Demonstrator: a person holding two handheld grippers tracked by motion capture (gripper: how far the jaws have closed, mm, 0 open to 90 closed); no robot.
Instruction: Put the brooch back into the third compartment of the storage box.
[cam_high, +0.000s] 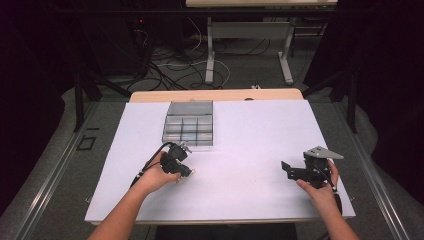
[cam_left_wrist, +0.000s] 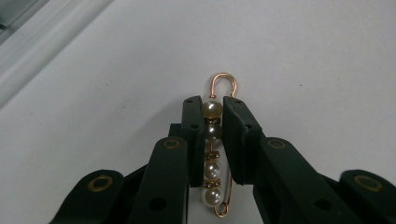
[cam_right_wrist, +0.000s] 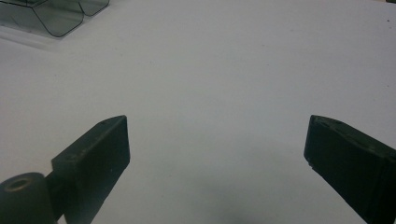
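Left of centre on the white table (cam_high: 240, 145): pearl pin (cam_left_wrist: 212, 154) clamped in the left gripper (cam_left_wrist: 212, 105).

Both jaws of the left gripper press on the pin's row of pearls, its gold loop protruding beyond the tips, just in front of the clear compartment box (cam_high: 189, 124) near the table's far edge. Near the right edge, the right gripper (cam_right_wrist: 217, 144) stands wide open, nothing between its jaws.

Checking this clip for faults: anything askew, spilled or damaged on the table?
Nothing stands out. The left gripper is shut on a pearl pin, which looks intact. The right gripper is open over bare white tabletop. The divided box sits square near the far edge, with nothing spilled.
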